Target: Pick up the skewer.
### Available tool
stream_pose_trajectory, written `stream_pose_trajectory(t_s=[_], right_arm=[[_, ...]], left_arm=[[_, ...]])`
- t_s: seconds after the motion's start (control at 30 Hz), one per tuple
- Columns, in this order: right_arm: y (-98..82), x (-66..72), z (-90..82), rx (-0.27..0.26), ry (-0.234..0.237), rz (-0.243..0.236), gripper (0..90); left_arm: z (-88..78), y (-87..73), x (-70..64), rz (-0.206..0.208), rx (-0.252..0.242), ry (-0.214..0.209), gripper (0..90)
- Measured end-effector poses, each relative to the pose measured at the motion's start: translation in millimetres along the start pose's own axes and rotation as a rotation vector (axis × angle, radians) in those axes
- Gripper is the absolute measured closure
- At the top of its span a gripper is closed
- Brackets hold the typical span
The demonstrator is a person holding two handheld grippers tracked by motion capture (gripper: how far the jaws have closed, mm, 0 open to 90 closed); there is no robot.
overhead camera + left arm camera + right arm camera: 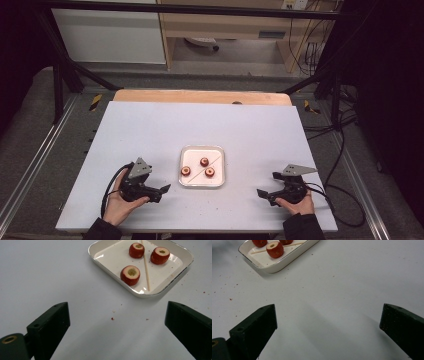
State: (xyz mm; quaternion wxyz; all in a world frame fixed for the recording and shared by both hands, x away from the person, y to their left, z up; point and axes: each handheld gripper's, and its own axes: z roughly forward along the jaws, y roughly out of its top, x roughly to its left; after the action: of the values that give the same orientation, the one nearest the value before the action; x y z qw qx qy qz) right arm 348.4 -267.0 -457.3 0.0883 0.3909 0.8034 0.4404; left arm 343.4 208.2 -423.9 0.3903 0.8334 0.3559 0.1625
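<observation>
Three cored red fruit pieces [199, 168] and a thin skewer [203, 168] lying diagonally sit in the white tray [183, 181] mid-tabletop, between both claws; left claw [159, 192] nearer, right claw [265, 194] farther, each with jaws spread apart, empty.

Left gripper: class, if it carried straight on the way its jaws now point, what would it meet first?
Probably the near rim of the white tray, after bare table. The left gripper stands open; the closest red fruit piece lies just behind that rim.
</observation>
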Motion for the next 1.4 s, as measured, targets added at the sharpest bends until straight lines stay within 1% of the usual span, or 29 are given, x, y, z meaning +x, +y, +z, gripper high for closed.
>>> stream_pose_trajectory(t_s=[0.07, 0.1, 0.2, 0.3, 0.47, 0.5, 0.57, 0.6, 0.7, 0.73, 0.8, 0.83, 0.87, 0.9, 1.0, 1.03, 1.07, 1.13, 1.27, 1.3, 1.33, 1.4], right_arm=[[0.1, 0.2, 0.2, 0.0, 0.0, 0.003, 1.7], [0.2, 0.0, 0.2, 0.0, -0.001, 0.003, 1.7], [0.3, 0.0, 0.1, 0.0, -0.002, 0.004, 1.7], [0.4, 0.1, 0.3, 0.001, -0.003, 0.003, 1.7], [0.8, 0.9, 0.9, 0.004, -0.004, -0.006, 1.7], [0.8, 0.9, 0.9, 0.004, -0.004, -0.006, 1.7], [0.7, 1.2, 1.6, 0.008, -0.006, -0.006, 1.7], [0.7, 1.3, 1.7, 0.007, -0.005, -0.005, 1.7], [0.7, 1.3, 1.6, 0.009, -0.005, -0.004, 1.7], [0.7, 1.3, 1.7, 0.011, -0.005, -0.006, 1.7], [0.6, 1.4, 1.9, 0.01, -0.006, -0.004, 1.7], [0.5, 1.4, 2.2, 0.008, -0.005, -0.003, 1.7], [0.5, 1.4, 2.3, 0.008, -0.004, -0.005, 1.7], [0.4, 1.4, 2.5, 0.009, -0.004, -0.005, 1.7], [0.4, 1.0, 2.8, 0.011, -0.005, -0.011, 1.7], [0.4, 1.0, 2.9, 0.011, -0.005, -0.011, 1.7], [0.4, 1.0, 2.9, 0.011, -0.004, -0.011, 1.7], [0.4, 1.0, 2.9, 0.011, -0.003, -0.011, 1.7], [0.3, 1.2, 3.1, 0.015, -0.001, -0.008, 1.8], [0.2, 1.0, 3.2, 0.015, -0.001, -0.01, 1.8], [0.2, 1.0, 3.3, 0.016, 0.0, -0.01, 1.8], [0.3, 1.0, 3.3, 0.014, -0.001, -0.01, 1.8]], left_arm=[[1.6, 7.2, -4.0, 0.007, 0.003, 0.0, 5.9], [1.6, 7.2, -4.0, 0.007, 0.003, 0.0, 6.0], [4.1, 16.6, -9.7, 0.017, 0.002, -0.007, 6.1], [9.2, 23.9, -14.8, 0.028, 0.016, -0.002, 6.3], [21.0, 36.1, -24.9, 0.052, 0.036, -0.009, 6.6], [21.0, 36.1, -24.9, 0.052, 0.036, -0.009, 6.8], [29.7, 43.0, -30.1, 0.064, 0.061, -0.014, 6.8], [29.7, 43.0, -30.1, 0.064, 0.061, -0.014, 7.1], [40.8, 51.4, -35.4, 0.072, 0.081, -0.026, 9.1], [40.8, 51.4, -35.4, 0.072, 0.081, -0.026, 9.8], [49.6, 57.3, -40.1, 0.082, 0.1, -0.024, 11.2], [49.6, 57.3, -40.1, 0.082, 0.1, -0.024, 12.1], [54.8, 61.0, -41.9, 0.077, 0.108, -0.026, 13.3], [54.8, 61.0, -41.9, 0.077, 0.108, -0.026, 14.7], [62.9, 65.7, -43.5, 0.072, 0.122, -0.011, 21.7], [67.8, 67.7, -42.7, 0.053, 0.13, -0.033, 24.8], [67.8, 67.7, -42.7, 0.053, 0.13, -0.033, 27.5], [74.5, 69.3, -42.3, 0.04, 0.131, -0.039, 32.9], [80.4, 70.5, -44.3, 0.045, 0.142, -0.048, 40.2], [83.9, 70.9, -46.6, 0.062, 0.151, -0.044, 42.2], [85.4, 71.0, -47.5, 0.068, 0.158, -0.043, 44.0], [88.4, 70.6, -48.2, 0.07, 0.163, -0.05, 48.3]])
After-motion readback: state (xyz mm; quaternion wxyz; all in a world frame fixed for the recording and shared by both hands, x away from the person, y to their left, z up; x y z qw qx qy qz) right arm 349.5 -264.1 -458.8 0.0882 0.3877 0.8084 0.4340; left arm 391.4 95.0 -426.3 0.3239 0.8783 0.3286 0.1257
